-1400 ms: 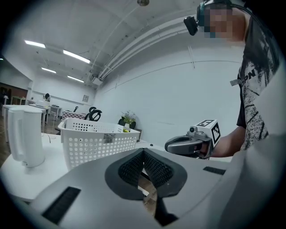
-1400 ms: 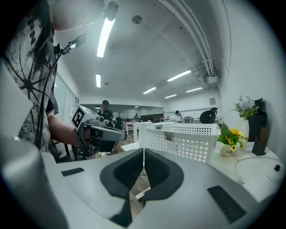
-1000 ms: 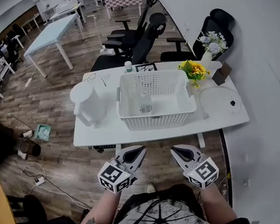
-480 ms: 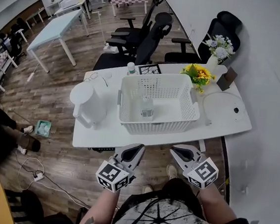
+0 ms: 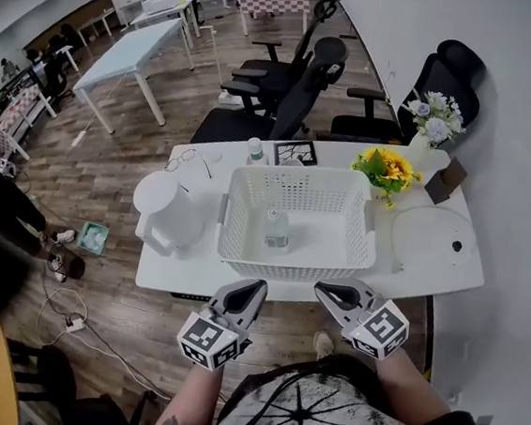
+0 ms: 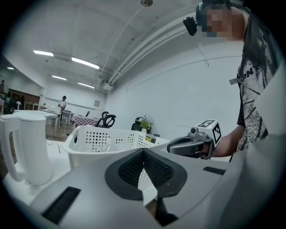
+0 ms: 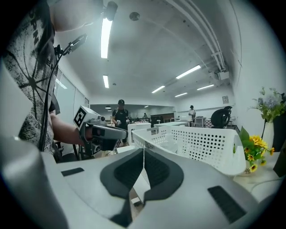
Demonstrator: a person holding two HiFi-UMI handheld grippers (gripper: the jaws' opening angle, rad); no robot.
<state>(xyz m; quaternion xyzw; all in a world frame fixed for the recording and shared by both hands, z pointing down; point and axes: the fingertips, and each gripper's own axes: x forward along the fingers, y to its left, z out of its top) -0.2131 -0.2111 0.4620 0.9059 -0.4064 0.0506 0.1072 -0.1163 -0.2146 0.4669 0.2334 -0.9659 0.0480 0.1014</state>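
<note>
Both grippers hang side by side just short of the worktop's (image 5: 170, 268) near edge, and neither carries anything: the left gripper (image 5: 256, 289) has its jaws pressed flat together with nothing between them, and the right gripper (image 5: 325, 290) is pinched closed the same way, empty. Straight ahead of the pair sits the white perforated basket (image 5: 289, 271), long axis running left to right across their line, its front wall the closest thing to both tips; the two stand about level with it, near but not touching, neither clearly nearer. Inside the basket, a little left of centre, stands a small clear bottle (image 5: 276, 229), upright, more in line with the left gripper. To the basket's left is a white kettle (image 5: 164, 213), apart from it; to its right, a round white lid (image 5: 437, 239), with sunflowers (image 5: 386, 168) and a vase of pale flowers (image 5: 436, 130) at the far right corner. Behind the basket: a small bottle (image 5: 255, 149), a marker card (image 5: 295, 152), spectacles (image 5: 181, 160). The white worktop stands on a wooden floor (image 5: 124, 305) in an open office, black chairs (image 5: 303, 79) pushed in at the far side, more tables beyond
</note>
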